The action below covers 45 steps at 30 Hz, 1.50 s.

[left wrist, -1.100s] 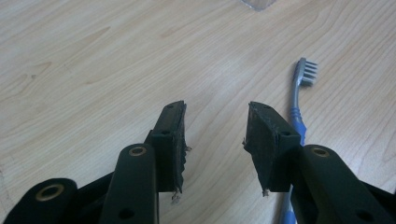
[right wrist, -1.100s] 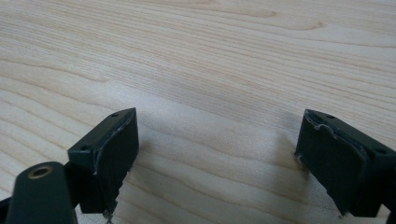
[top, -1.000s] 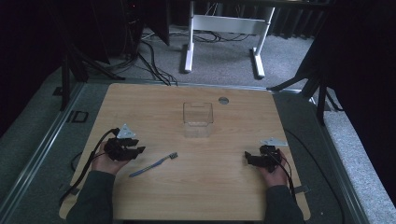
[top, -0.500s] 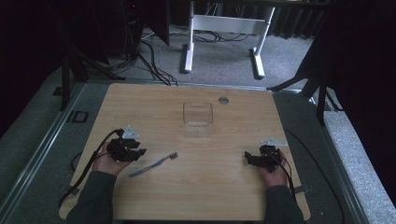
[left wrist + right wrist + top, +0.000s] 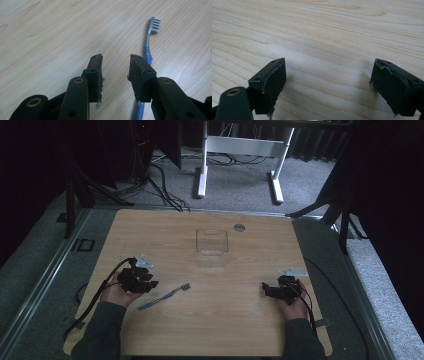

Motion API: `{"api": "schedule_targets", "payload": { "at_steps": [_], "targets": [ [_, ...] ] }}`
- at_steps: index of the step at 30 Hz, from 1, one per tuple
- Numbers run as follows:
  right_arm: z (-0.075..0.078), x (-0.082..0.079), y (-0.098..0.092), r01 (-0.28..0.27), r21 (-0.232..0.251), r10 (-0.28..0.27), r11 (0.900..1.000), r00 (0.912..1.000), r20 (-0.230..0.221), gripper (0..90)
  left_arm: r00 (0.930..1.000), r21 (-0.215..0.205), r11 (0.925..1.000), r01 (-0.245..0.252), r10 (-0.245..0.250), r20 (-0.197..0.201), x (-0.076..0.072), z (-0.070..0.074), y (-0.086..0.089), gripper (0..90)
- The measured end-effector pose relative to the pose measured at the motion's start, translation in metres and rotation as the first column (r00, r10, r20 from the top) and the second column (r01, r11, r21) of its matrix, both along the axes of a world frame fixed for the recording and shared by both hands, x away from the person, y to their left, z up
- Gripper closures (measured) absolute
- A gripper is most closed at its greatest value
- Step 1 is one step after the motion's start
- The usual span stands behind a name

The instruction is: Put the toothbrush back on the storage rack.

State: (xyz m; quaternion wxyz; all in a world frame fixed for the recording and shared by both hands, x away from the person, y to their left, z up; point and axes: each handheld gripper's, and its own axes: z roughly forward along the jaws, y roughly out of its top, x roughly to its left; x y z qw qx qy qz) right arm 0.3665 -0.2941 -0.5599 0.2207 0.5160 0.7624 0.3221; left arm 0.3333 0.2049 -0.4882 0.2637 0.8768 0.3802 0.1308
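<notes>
No brand, label or writing can be read on anything here.

The blue toothbrush (image 5: 165, 296) lies flat on the wooden table (image 5: 240, 330), toward your left side, its grey bristle head (image 5: 185, 286) pointing away from you and toward the middle of the table, its handle running back toward your left hand. In the left gripper view the toothbrush (image 5: 148, 52) sits just beside the right-hand jaw, outside the gap: the head lies ahead of the jaw tips, and the handle passes under that jaw and out at the bottom. I cannot tell whether the jaw touches the handle.

Your left gripper (image 5: 149, 281) is held low over the table just left of the brush. Its jaws stand parted by a moderate gap with bare wood between them, gripping nothing (image 5: 115, 72).

Your right gripper (image 5: 266, 291) is well apart from the brush, on the right side of the table, pointing inward. Its jaws are spread wide, empty, with plain wood grain between them (image 5: 328, 80).

Farther back, near the middle of the table, stands a clear plastic container (image 5: 212, 247), open at the top. Behind it, near the far edge, is a small round grey grommet (image 5: 239, 227).
</notes>
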Motion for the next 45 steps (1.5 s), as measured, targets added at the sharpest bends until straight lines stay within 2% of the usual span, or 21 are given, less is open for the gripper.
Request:
{"api": "schedule_targets", "payload": {
  "at_steps": [6, 15, 24, 45],
  "targets": [
    [0.000, 0.000, 0.000, 0.000, 0.000, 0.000, 1.000, 1.0000, 0.000, 12.6, 0.9997, 0.013, 0.9999, 0.002, -0.002, -0.023, 0.001, -0.002, -0.002, 62.8],
    [0.000, 0.000, 0.000, 0.000, 0.000, 0.000, 1.000, 1.0000, 0.000, 12.6, 0.9977, 0.028, 0.9988, 0.041, -0.039, -0.056, 0.002, -0.002, -0.011, 66.3],
    [0.000, 0.000, 0.000, 0.000, 0.000, 0.000, 1.000, 1.0000, 0.000, 12.6, 0.9956, 0.048, 0.9968, 0.064, -0.060, -0.072, 0.002, -0.004, -0.018, 68.4],
    [0.000, 0.000, 0.000, 0.000, 0.000, 0.000, 1.000, 1.0000, 0.000, 12.6, 0.9905, 0.071, 0.9945, 0.077, -0.069, -0.119, 0.003, -0.011, -0.024, 71.3]
  ]
}}
